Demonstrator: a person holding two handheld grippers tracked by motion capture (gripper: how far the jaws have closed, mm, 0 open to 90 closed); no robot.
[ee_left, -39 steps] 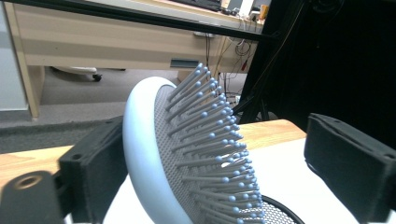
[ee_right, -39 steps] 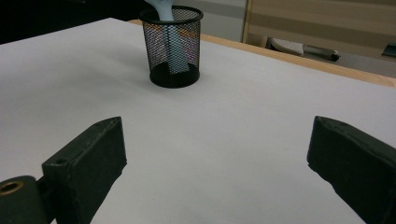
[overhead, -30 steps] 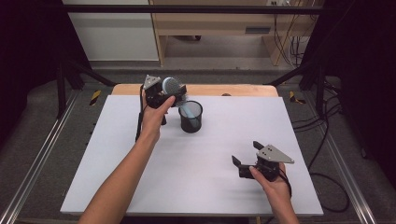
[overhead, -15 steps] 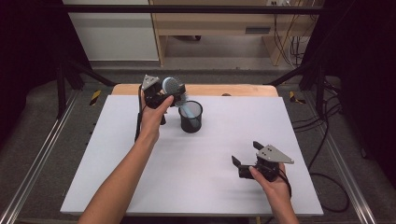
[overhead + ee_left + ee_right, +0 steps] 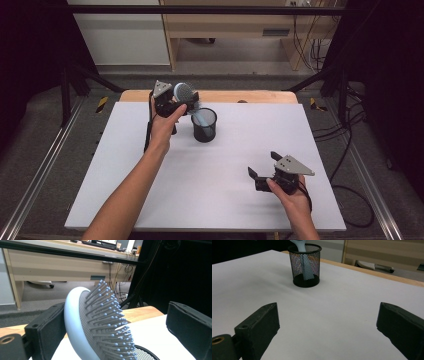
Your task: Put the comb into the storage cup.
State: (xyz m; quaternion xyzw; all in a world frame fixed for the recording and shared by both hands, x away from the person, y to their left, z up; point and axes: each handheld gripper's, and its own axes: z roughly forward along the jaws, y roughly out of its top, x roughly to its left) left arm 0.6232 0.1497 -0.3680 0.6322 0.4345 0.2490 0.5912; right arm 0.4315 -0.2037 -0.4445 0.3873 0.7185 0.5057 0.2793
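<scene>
A pale blue hairbrush (image 5: 184, 93) stands tilted with its handle down in a black mesh cup (image 5: 204, 125) at the back of the white table. My left gripper (image 5: 184, 100) is around the brush head. In the left gripper view the back of the hairbrush (image 5: 100, 322) rests against one jaw, while the other jaw stands well off the bristles, so the left gripper (image 5: 116, 308) is open. My right gripper (image 5: 263, 164) is low over the front right of the table, open and holding nothing. In the right gripper view the right gripper (image 5: 328, 307) faces the mesh cup (image 5: 305, 265) from a distance.
The white table top (image 5: 225, 200) has a wooden edge (image 5: 250, 96) at the back. Black frame rails (image 5: 45, 165) run along both sides, and cables (image 5: 350, 150) lie on the floor to the right. A wooden desk (image 5: 225, 22) stands behind.
</scene>
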